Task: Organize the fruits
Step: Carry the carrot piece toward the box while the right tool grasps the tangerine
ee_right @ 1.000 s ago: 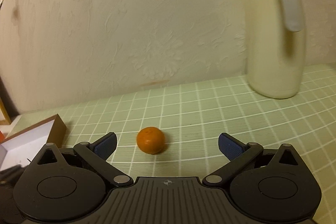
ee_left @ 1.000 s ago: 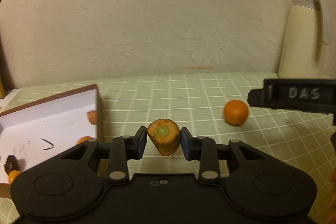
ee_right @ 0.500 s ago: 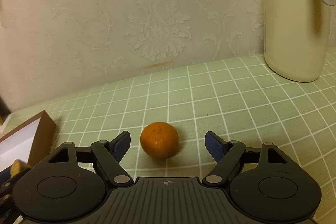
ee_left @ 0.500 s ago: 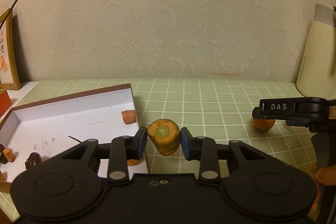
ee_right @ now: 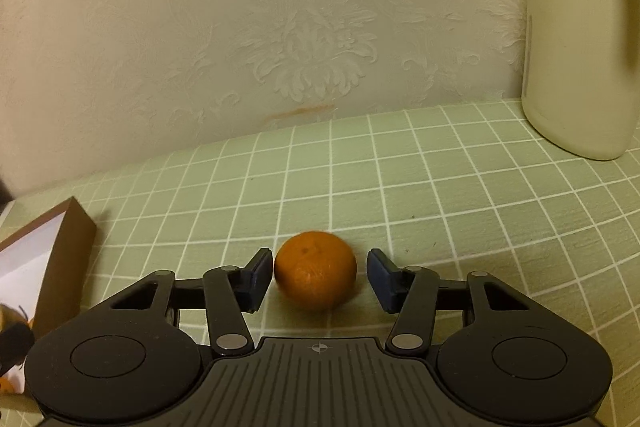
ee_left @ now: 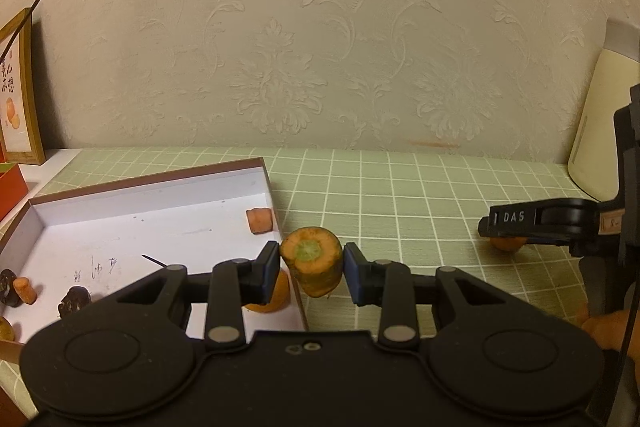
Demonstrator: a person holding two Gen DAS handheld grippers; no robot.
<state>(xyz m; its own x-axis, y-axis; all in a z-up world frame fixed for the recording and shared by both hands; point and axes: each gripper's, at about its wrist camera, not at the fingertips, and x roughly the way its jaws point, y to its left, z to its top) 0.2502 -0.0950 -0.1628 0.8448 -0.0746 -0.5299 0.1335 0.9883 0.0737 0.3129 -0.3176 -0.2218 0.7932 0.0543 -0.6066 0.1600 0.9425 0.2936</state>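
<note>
Carrot stub (ee_left: 314, 265) is clamped in the left gripper (ee_left: 310, 277) beside the box (ee_left: 152, 187); right gripper (ee_right: 316, 277) jaws are closing around the tangerine (ee_right: 316, 275), not yet gripped; lifting follows.

- The left gripper (ee_left: 311, 275) is showing a matte black body, two round caps, silver rivets on its linkage arms and dark blue pads.
- The right gripper (ee_right: 316, 277) is wearing the same black shell, ribbed in the middle, with a small crosshair mark.
- White letters "DAS" are showing on its finger.
</note>
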